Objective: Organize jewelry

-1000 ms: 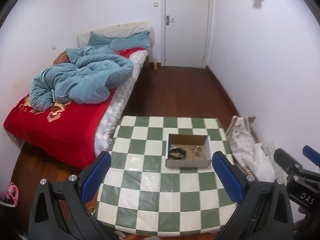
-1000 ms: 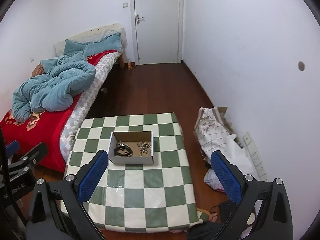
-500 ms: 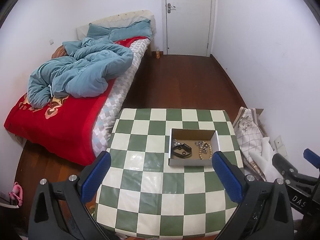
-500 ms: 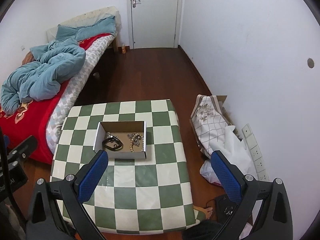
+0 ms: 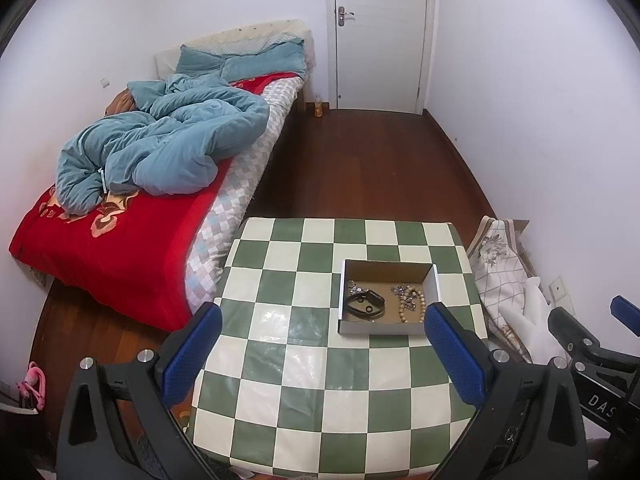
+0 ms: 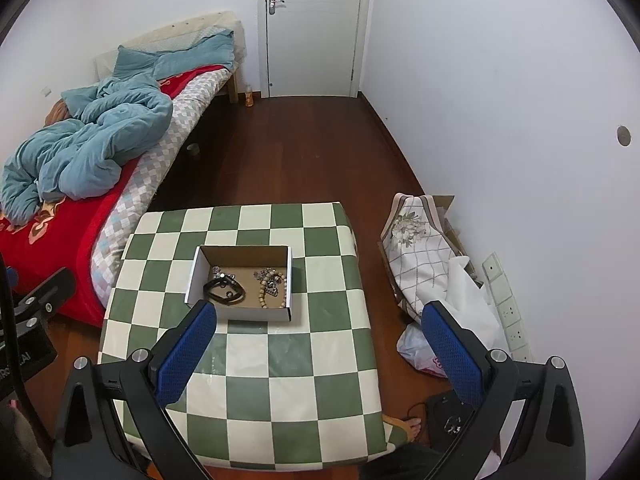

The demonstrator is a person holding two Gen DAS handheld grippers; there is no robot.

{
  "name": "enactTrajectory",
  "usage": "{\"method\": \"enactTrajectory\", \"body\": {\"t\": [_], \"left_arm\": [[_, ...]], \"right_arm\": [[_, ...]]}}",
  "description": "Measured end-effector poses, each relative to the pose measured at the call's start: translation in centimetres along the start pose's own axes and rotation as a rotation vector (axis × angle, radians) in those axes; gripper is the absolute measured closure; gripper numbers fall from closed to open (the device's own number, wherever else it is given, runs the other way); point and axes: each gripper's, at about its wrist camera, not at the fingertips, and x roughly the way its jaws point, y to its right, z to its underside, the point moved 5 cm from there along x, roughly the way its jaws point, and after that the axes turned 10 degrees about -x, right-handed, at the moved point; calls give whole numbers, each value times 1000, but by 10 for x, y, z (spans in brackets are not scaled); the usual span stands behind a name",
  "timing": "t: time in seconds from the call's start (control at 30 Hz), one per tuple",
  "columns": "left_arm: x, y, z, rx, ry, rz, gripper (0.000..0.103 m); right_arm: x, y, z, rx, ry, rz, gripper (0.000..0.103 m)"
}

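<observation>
A shallow cardboard box [image 5: 387, 268] [image 6: 240, 254] sits on a green-and-white checked table [image 5: 304, 364] [image 6: 280, 364]. Inside lie a black band [image 5: 366, 305] [image 6: 224, 292], a beaded bracelet [image 5: 410, 304] [image 6: 272, 288] and small silver pieces. My left gripper [image 5: 323, 322] is open and empty, held high above the table, with the box near its right finger. My right gripper [image 6: 319, 320] is open and empty, also high above the table, with the box just beyond its left finger.
A bed [image 5: 132, 216] with a red cover and a blue duvet stands left of the table. A patterned bag [image 6: 420, 248] and plastic bags lie on the wood floor by the right wall. A closed door [image 5: 380, 32] is at the far end.
Both grippers have moved forward and tilted downward over the table, so the box looks larger and its contents clearer. Both stay open and empty.
</observation>
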Motion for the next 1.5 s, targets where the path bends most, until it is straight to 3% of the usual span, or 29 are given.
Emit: {"method": "enactTrajectory", "body": {"t": [1.5], "left_arm": [[-7,-5,8,13,11,-20,0]], "right_arm": [[-18,1,-1,-18,15,-20,0]]}}
